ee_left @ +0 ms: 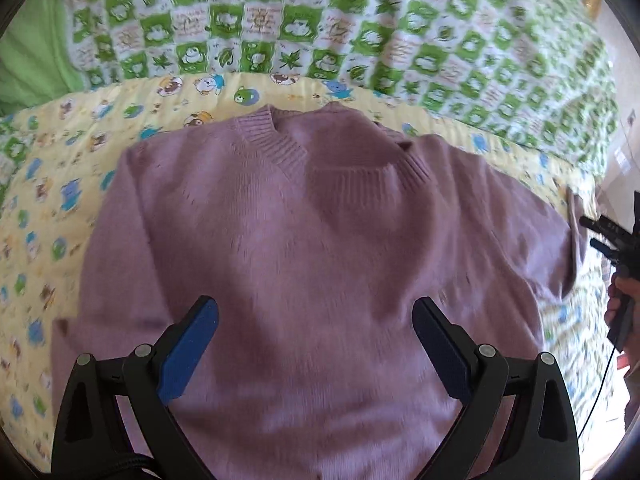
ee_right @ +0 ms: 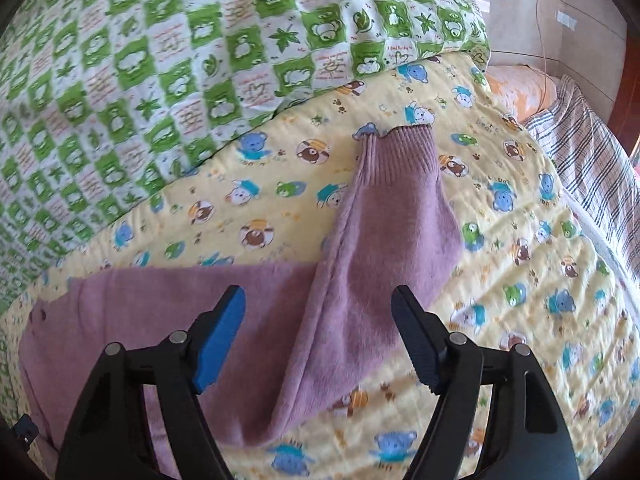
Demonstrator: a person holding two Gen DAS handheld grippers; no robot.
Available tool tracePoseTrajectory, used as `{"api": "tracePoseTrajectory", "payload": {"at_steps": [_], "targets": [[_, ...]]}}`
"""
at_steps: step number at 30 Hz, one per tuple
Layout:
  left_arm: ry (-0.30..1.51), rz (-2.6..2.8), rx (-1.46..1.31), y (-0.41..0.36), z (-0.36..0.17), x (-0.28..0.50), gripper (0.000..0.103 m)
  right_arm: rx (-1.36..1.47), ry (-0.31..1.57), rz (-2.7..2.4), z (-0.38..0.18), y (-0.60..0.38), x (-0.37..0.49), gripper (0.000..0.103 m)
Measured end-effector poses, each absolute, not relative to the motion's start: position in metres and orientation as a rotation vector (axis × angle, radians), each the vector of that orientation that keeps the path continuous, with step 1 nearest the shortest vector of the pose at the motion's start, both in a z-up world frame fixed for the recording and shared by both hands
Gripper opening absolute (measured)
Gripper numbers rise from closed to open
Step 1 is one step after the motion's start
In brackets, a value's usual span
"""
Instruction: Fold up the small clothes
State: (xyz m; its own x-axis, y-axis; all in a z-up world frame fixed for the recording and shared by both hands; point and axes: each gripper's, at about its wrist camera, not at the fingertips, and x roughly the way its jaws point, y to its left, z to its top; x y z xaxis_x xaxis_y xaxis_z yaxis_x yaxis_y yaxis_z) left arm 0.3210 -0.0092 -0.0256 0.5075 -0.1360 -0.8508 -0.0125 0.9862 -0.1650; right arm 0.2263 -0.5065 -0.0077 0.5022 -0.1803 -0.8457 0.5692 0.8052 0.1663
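A mauve knit sweater (ee_left: 304, 248) lies flat, neck side up, on a yellow bear-print quilt (ee_left: 52, 184), its ribbed V-neck (ee_left: 288, 148) toward the far side. My left gripper (ee_left: 316, 308) hovers over the sweater's body with its blue pads wide apart and nothing between them. In the right wrist view one sleeve (ee_right: 384, 240) stretches away from the body (ee_right: 160, 304), ending in a ribbed cuff (ee_right: 400, 144). My right gripper (ee_right: 318, 300) hangs open above that sleeve, not pinching it. The right gripper (ee_left: 600, 232) also shows at the left wrist view's right edge, beside the sleeve end.
A green-and-white checked blanket (ee_left: 320, 20) is piled along the quilt's far side. A striped cloth (ee_right: 592, 152) and an orange cushion (ee_right: 520, 88) lie past the quilt's right edge. A hand (ee_left: 618, 304) holds the right gripper's handle.
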Motion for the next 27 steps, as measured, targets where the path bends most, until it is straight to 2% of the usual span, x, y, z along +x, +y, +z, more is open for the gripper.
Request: {"api": "tracePoseTrajectory", "payload": {"at_steps": [5, 8, 10, 11, 14, 18, 20, 22, 23, 24, 26, 27], "targets": [[1.084, -0.014, -0.184, 0.017, -0.048, 0.362, 0.098, 0.416, 1.034, -0.567, -0.038, -0.537, 0.258, 0.074], [1.103, 0.027, -0.188, 0.032, -0.059, 0.373, 0.098, 0.431, 1.050, -0.574, -0.048, -0.547, 0.260, 0.053], [1.116, 0.056, -0.202, 0.047, -0.065, 0.377, 0.098, 0.449, 1.028, -0.550, -0.042, -0.547, 0.258, 0.026], [1.115, 0.054, -0.218, 0.052, -0.065, 0.377, 0.098, 0.471, 1.006, -0.531, -0.037, -0.546, 0.257, 0.009], [1.099, 0.017, -0.290, 0.068, -0.058, 0.372, 0.098, 0.537, 0.839, -0.365, 0.006, -0.519, 0.248, 0.009], [1.073, -0.072, -0.347, 0.078, -0.042, 0.351, 0.098, 0.536, 0.674, 0.066, 0.072, -0.416, 0.247, 0.009], [1.066, -0.136, -0.403, 0.085, -0.035, 0.338, 0.098, 0.518, 0.683, 0.333, 0.087, -0.348, 0.249, 0.009], [1.069, -0.192, -0.462, 0.093, -0.032, 0.323, 0.098, 0.443, 0.771, 0.514, 0.086, -0.272, 0.247, 0.011], [1.081, -0.203, -0.477, 0.093, -0.032, 0.317, 0.098, 0.399, 0.831, 0.559, 0.079, -0.241, 0.247, 0.017], [1.103, -0.211, -0.485, 0.093, -0.034, 0.309, 0.098, 0.361, 0.894, 0.593, 0.068, -0.214, 0.245, 0.031], [1.142, -0.205, -0.472, 0.091, -0.043, 0.304, 0.098, 0.345, 0.977, 0.585, 0.046, -0.191, 0.239, 0.049], [1.160, -0.206, -0.466, 0.090, -0.048, 0.301, 0.098, 0.374, 1.002, 0.576, 0.037, -0.191, 0.238, 0.050]]}}
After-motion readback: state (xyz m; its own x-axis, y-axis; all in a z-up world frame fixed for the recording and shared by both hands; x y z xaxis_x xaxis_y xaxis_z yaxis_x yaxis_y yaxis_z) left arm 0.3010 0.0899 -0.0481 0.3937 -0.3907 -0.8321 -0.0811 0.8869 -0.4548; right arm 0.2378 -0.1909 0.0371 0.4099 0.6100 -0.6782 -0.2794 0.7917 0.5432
